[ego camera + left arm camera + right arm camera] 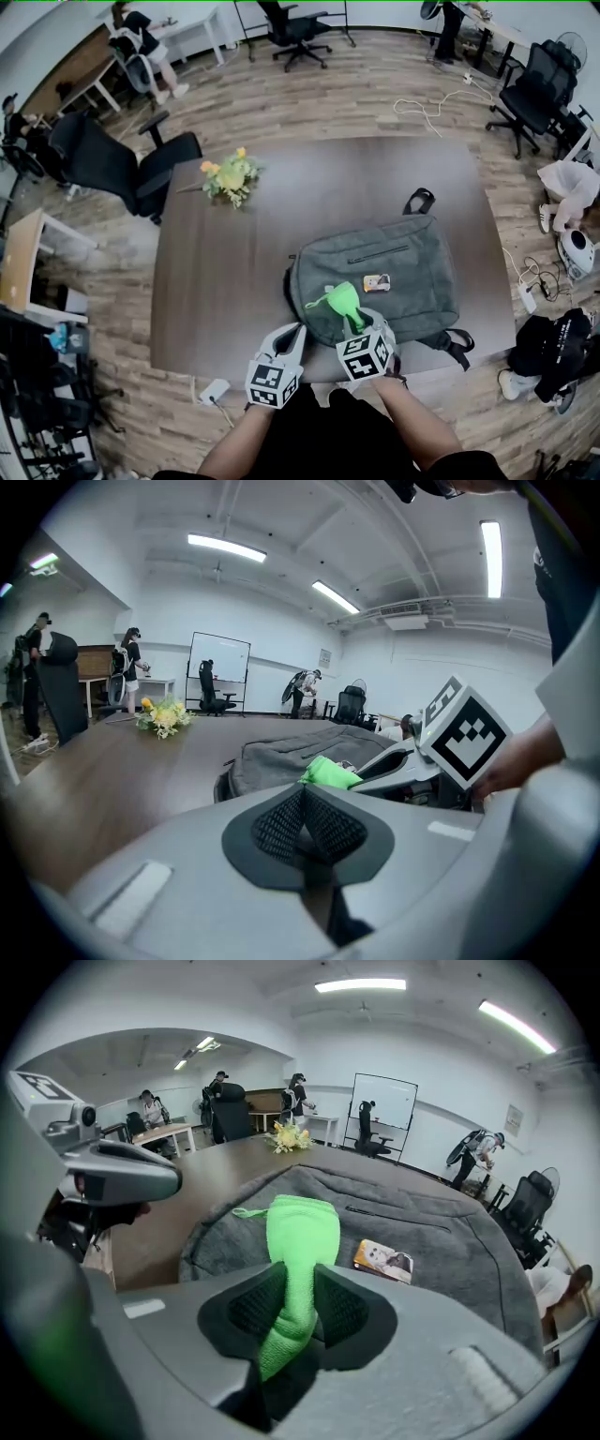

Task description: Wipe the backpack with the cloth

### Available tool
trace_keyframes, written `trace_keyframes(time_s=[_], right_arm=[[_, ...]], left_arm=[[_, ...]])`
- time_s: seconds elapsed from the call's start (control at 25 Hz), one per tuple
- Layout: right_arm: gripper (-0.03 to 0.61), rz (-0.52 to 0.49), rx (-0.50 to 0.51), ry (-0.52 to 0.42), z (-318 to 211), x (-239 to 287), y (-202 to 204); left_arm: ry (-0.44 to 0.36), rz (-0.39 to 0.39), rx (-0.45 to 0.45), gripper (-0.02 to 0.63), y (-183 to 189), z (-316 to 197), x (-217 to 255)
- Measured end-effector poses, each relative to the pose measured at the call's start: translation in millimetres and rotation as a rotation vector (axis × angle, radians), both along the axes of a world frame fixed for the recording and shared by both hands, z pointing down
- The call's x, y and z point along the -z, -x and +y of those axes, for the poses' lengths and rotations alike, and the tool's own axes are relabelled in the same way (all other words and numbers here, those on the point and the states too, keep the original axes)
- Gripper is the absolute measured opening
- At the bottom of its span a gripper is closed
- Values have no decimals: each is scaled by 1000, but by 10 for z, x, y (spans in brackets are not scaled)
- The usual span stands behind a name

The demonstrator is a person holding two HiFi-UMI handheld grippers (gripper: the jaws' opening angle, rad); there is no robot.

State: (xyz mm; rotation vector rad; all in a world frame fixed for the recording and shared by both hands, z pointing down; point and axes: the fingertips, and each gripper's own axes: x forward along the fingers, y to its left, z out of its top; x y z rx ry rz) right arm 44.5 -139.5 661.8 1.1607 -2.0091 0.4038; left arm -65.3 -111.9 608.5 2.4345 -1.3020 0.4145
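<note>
A grey backpack (380, 272) lies flat on the dark wooden table (216, 281), with a small picture tag (376, 281) on its front. My right gripper (354, 323) is shut on a bright green cloth (341, 302), which hangs over the backpack's near edge. In the right gripper view the green cloth (300, 1241) runs from between the pads out over the grey backpack (422, 1232). My left gripper (292, 339) sits just left of the right one at the table's near edge, shut with nothing in it. The left gripper view shows the cloth (328, 772) and backpack (281, 757) ahead.
A bunch of yellow flowers (229, 176) lies on the table's far left part. Black office chairs (122, 169) stand round the table, and people are at desks further back. A white power strip (214, 391) hangs by the table's near left corner.
</note>
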Motion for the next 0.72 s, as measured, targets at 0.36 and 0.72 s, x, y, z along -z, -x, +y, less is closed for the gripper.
trace_keyframes(time_s=[0.36,0.72], right_arm=[[98,72,-108,-16,-23,39,-609],[100,84,-201,-19,-90,90,-1070]], left_arm=[[-6,7,-29,18,-152,-34,3],[-19,9,-85,18,-425,-29,36]])
